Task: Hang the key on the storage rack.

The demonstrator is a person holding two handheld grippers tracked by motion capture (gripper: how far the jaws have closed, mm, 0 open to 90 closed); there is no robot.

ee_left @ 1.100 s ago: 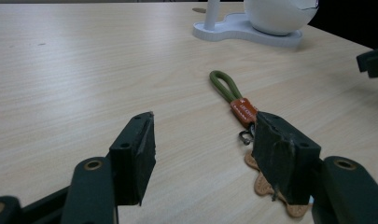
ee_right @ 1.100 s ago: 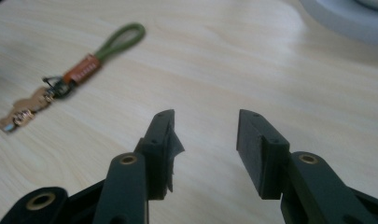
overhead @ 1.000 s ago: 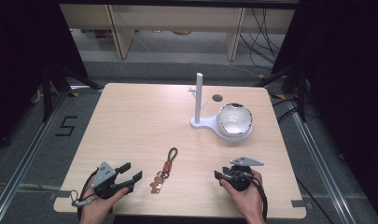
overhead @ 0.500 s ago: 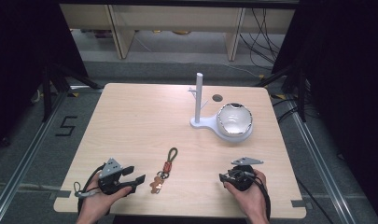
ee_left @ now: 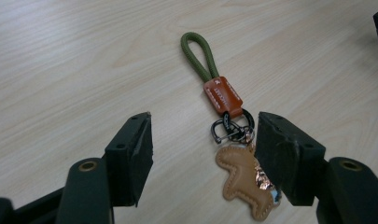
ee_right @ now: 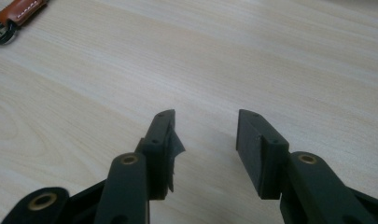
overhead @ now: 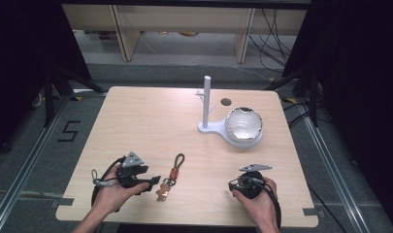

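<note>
While the wooden table (overhead: 136,116) bears a white stand (overhead: 207,104) with a silvery bowl (overhead: 243,124) far right, the keychain (overhead: 171,175) lies flat near the front edge, beside the left gripper (overhead: 153,182), whose jaws gape around its clasp end. The right gripper (overhead: 233,184) rests apart, jaws parted and empty. Closing now might catch only the leather charm (ee_left: 245,179) and slip. That the right jaw overlaps the charm is plain from the left gripper view; from above it is too small to tell.

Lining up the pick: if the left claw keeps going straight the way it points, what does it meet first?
Most likely the keychain: its metal ring and leather charm lie just off the left claw's right jaw, the green loop beyond. Depth is unclear, so the jaw may clip the charm first.
</note>
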